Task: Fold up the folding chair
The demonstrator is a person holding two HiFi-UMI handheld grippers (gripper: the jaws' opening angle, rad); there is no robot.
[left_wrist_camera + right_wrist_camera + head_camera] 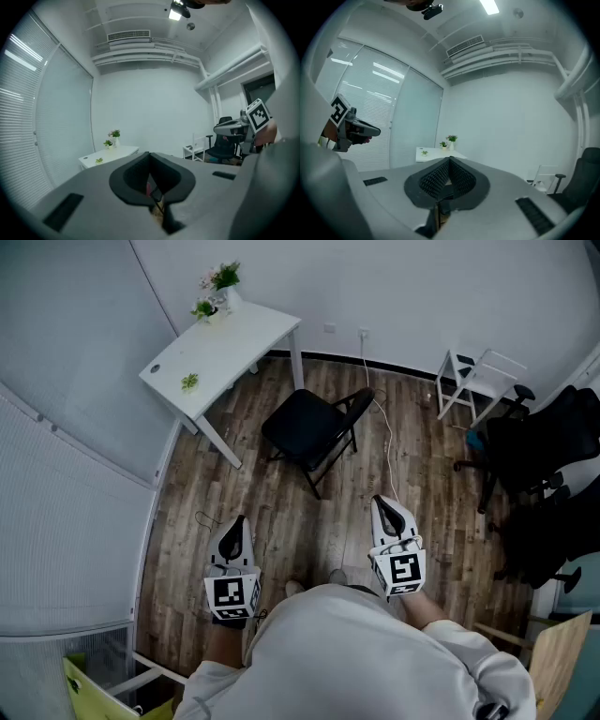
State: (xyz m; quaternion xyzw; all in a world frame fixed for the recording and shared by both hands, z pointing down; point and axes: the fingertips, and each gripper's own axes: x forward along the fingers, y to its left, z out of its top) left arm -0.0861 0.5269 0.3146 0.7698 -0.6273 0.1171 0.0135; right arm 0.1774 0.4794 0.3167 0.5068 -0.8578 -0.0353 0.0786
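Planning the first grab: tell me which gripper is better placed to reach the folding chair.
Probably the right gripper: it sits nearer the folding chair, on its backrest side, than the left gripper. Both have shut, empty jaws.

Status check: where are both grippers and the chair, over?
Both shut, empty: left hand-held gripper, right hand-held gripper. Black folding chair open, untouched, ahead beside the white table. Loose white cable on the floor by the chair.
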